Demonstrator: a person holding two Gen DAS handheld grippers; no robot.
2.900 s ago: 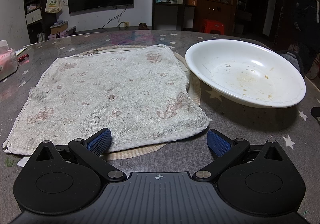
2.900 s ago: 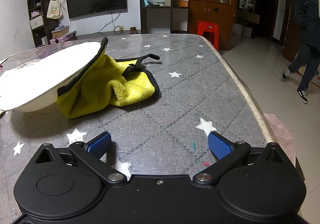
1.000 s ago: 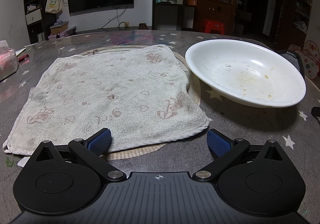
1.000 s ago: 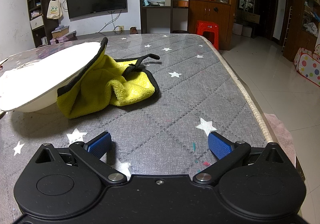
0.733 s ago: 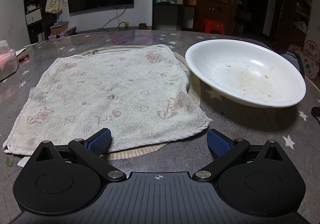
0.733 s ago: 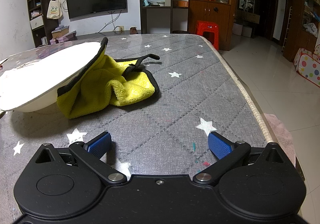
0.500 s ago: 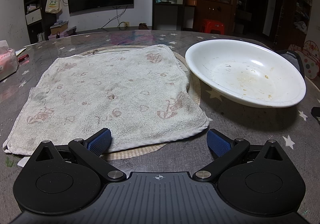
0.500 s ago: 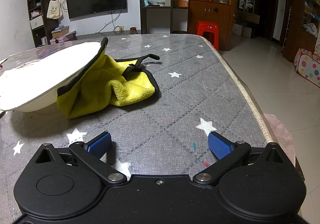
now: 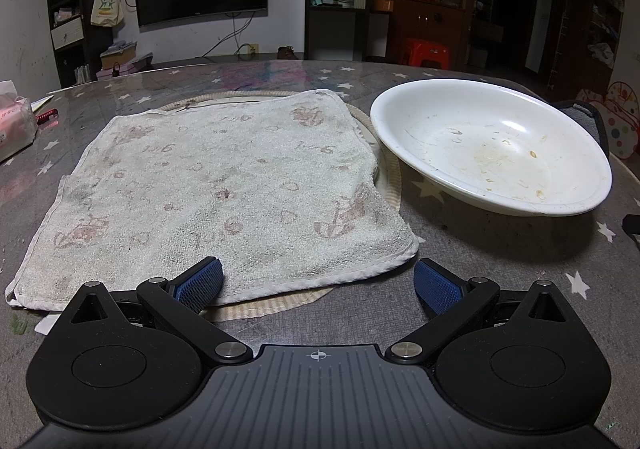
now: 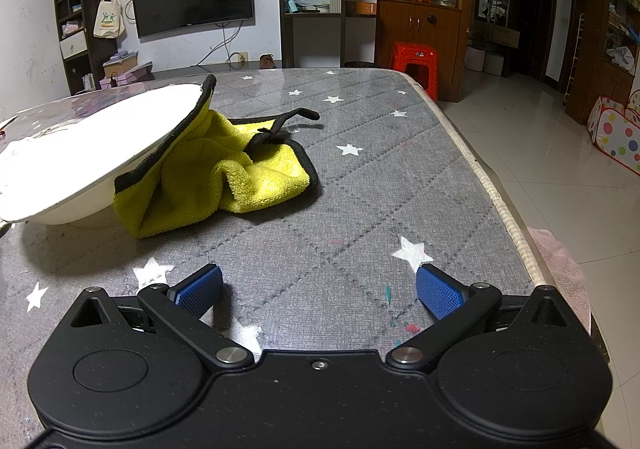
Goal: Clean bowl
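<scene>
Nothing is in hand yet: this looks like the very start, with the wiping not begun. The left tool (image 9: 318,283) sits low at the counter's (image 9: 500,261) near edge, jaws wide and empty, one pad over the hem of the towel (image 9: 224,185). The right tool (image 10: 318,291) is likewise wide and empty over bare counter.

The bowl (image 9: 490,147) stands on the counter just right of the towel, tilted, its far rim propped on the cloth (image 10: 224,173) (yellow, black-edged, crumpled). Dried food specks and a brownish smear mark the inside.

The next move, I judge, is for the right tool to reach forward-left, close on a free fold of the cloth and draw it clear of the bowl, while the left tool steadies the rim. How much of the cloth is pinned under the bowl probably matters, and neither view shows it.
</scene>
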